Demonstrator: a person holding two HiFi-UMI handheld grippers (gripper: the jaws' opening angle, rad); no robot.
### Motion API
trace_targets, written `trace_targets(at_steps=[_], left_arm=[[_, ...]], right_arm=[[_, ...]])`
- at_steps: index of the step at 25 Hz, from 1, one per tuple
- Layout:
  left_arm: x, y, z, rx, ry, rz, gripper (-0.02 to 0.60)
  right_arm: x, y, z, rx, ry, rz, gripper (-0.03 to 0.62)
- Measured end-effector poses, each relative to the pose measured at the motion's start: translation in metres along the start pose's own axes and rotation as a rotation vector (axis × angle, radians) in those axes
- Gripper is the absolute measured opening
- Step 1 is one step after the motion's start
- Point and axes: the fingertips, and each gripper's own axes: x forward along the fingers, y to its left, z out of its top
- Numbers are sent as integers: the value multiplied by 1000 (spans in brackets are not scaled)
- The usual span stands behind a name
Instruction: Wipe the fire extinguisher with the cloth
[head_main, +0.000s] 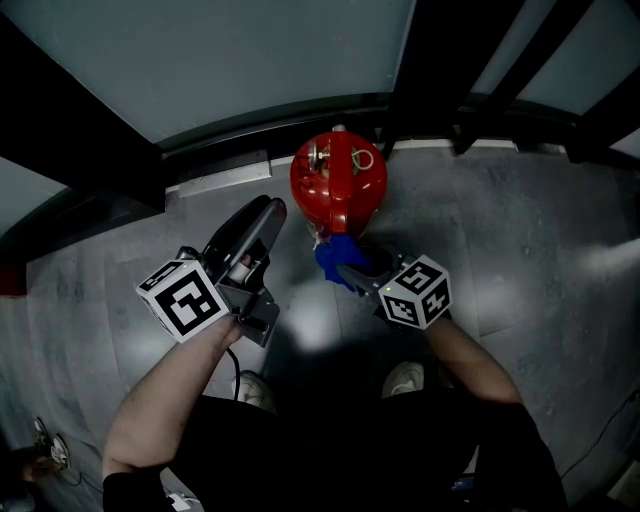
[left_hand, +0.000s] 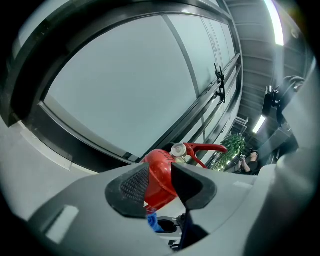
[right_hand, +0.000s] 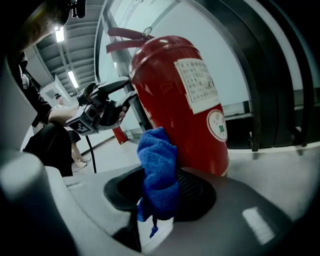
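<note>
A red fire extinguisher (head_main: 338, 180) stands upright on the floor against the window wall, its handle and gauge on top. My right gripper (head_main: 345, 265) is shut on a blue cloth (head_main: 333, 258), which rests against the cylinder's near side. In the right gripper view the cloth (right_hand: 159, 172) bunches between the dark pads and touches the red body (right_hand: 185, 100) below its white label. My left gripper (head_main: 262, 222) hovers just left of the extinguisher, apart from it. Its jaws stand open around nothing, and the extinguisher (left_hand: 159, 172) shows through the gap.
Dark window frames (head_main: 250, 120) and glass run behind the extinguisher. The floor is grey tile (head_main: 520, 230). My shoes (head_main: 405, 378) are just below the grippers. A cable and fitting (head_main: 48, 445) lie at lower left. A potted plant (left_hand: 232, 145) and a person (left_hand: 248, 162) are far off.
</note>
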Motion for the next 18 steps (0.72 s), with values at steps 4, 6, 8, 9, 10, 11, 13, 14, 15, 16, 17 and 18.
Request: trace_targets(at_steps=[4, 6, 8, 9, 10, 11, 13, 14, 15, 16, 17, 18], left_arm=[[-2, 2, 0, 0, 1, 5, 143], [-3, 4, 0, -6, -1, 6, 143], [-5, 7, -1, -6, 1, 11, 143], [-5, 9, -2, -5, 3, 15, 143], [-6, 11, -3, -5, 6, 19, 143], [-6, 12, -4, -7, 8, 21, 143], [-6, 16, -6, -15, 13, 23, 143], [-6, 18, -7, -18, 15, 25, 143], [-7, 20, -7, -21, 17, 27, 143], [-9, 21, -8, -23, 19, 30, 143], [-10, 23, -8, -24, 23, 32, 143], [-11, 24, -8, -24, 26, 36, 143]], right_arm=[[11, -9, -22, 25, 53, -13, 144], [15, -13, -30, 33, 75, -20, 144], [23, -16, -38, 35, 96, -22, 144], [27, -17, -42, 36, 108, -22, 144], [30, -19, -47, 36, 121, -22, 144], [33, -21, -51, 39, 133, -22, 144], [36, -26, -59, 48, 152, -25, 144], [38, -27, -62, 53, 157, -25, 144], [41, -28, -63, 57, 159, -22, 144], [43, -28, -64, 61, 161, -18, 144], [46, -28, -66, 65, 167, -12, 144], [48, -28, -68, 69, 178, -6, 144]])
